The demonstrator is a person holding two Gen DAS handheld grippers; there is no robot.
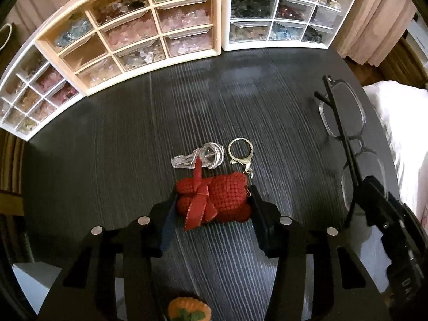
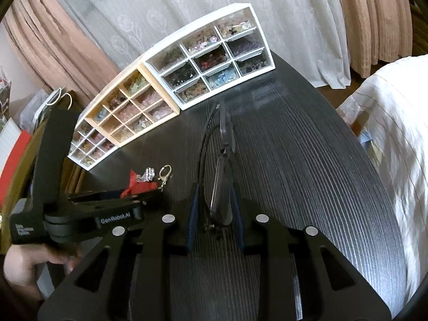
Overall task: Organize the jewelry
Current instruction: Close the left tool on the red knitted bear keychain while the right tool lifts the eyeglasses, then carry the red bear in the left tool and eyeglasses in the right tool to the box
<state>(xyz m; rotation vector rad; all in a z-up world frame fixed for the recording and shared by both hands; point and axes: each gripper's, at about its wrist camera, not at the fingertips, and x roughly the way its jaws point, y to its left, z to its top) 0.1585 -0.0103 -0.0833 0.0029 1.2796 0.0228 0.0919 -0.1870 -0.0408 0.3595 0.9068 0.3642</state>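
Note:
A red crocheted keychain charm (image 1: 214,200) with a red ribbon bow, a gold clasp ring (image 1: 240,152) and a clear glass trinket (image 1: 199,157) lies on the dark table (image 1: 133,147). My left gripper (image 1: 212,203) is closed on the red charm, one finger on each side. It also shows in the right wrist view (image 2: 133,195). My right gripper (image 2: 214,200) is shut on a pair of black-framed glasses (image 2: 222,165), held on edge above the table; the glasses also show in the left wrist view (image 1: 342,117).
Bead drawer units stand at the table's back: a white one (image 1: 29,99) at left, a cream one (image 1: 128,26) in the middle, another white one (image 1: 281,13) at right. An orange crocheted piece (image 1: 187,310) lies near me. A white bed (image 2: 388,123) is at right.

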